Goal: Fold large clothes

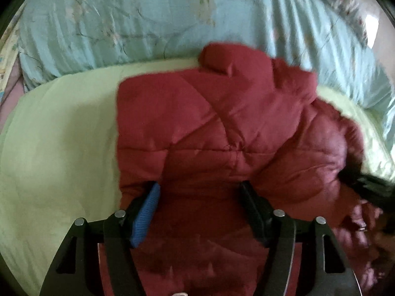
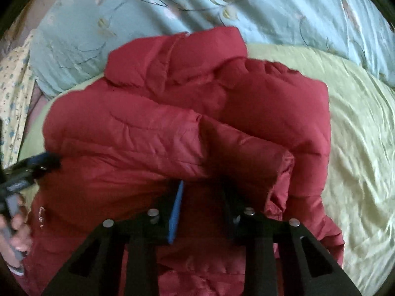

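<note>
**Red jacket on the bed**

Padded red jacket [image 1: 222,128] lies bunched on the pale green sheet [image 1: 61,148] — left gripper [image 1: 200,192] spread apart over its fabric, right gripper [image 2: 202,197] narrowly parted, gripping nothing visibly.

One red padded jacket [image 1: 209,128], two grippers, one green sheet [image 1: 61,148], one floral quilt [image 1: 123,19]
</note>
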`<state>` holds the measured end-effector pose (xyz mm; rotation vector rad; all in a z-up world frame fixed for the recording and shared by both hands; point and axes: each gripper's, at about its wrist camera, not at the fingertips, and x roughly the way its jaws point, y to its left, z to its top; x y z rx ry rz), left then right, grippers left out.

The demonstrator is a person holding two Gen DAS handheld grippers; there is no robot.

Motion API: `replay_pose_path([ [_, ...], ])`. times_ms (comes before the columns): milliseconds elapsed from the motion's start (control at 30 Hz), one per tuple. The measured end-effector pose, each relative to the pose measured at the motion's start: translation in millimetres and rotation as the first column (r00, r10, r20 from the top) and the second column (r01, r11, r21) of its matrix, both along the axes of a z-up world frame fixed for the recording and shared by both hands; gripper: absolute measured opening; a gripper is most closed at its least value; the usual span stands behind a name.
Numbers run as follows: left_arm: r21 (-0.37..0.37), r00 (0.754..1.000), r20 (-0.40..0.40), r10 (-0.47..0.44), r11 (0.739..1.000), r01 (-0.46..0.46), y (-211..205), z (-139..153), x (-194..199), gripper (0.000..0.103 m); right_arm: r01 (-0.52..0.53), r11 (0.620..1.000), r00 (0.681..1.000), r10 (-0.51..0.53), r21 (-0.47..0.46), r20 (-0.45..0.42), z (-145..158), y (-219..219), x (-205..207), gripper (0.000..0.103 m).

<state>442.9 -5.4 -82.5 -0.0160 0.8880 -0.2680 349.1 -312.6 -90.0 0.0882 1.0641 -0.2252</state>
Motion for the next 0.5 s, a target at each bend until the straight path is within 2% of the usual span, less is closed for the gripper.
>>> replay_pose_path([
  [33,-0.018,1.0,0.013,0.001,1.0,0.0,4,5,-3,0.065,0.003,1.0,1.0,-0.003,0.011,0.009,-1,-2,-2,0.028],
  [100,-0.006,1.0,0.015,0.015,1.0,-0.015,7,7,-2,0.065,0.009,1.0,1.0,-0.009,0.013,0.01,-2,-3,0,0.028],
  [167,0.043,0.998,-0.058,0.026,0.999,-0.024,7,-9,12,0.066,0.015,1.0,1.0,-0.015,0.019,0.016,-1,-2,2,0.028],
  [233,0.027,0.994,-0.104,0.03,0.999,-0.027,11,-23,21,0.068,0.013,0.999,1.0,-0.015,0.046,0.026,6,-2,-2,0.028],
  [300,-0.001,0.993,-0.112,0.044,0.999,-0.044,18,-28,25,0.068,0.019,0.998,0.998,-0.022,0.066,0.051,20,0,-10,0.032],
  [367,-0.021,0.992,-0.114,0.061,0.998,-0.064,24,-29,26,0.068,0.024,0.999,0.997,-0.027,0.032,0.078,33,2,-20,0.032],
  [467,-0.023,0.993,-0.103,0.061,0.998,-0.064,27,-33,23,0.07,0.036,0.999,0.999,-0.037,0.006,0.041,25,-6,-21,0.031],
  [500,-0.021,0.993,-0.098,0.059,0.998,-0.061,27,-33,22,0.07,0.042,0.999,0.999,-0.042,0.014,0.024,19,-10,-19,0.028],
])
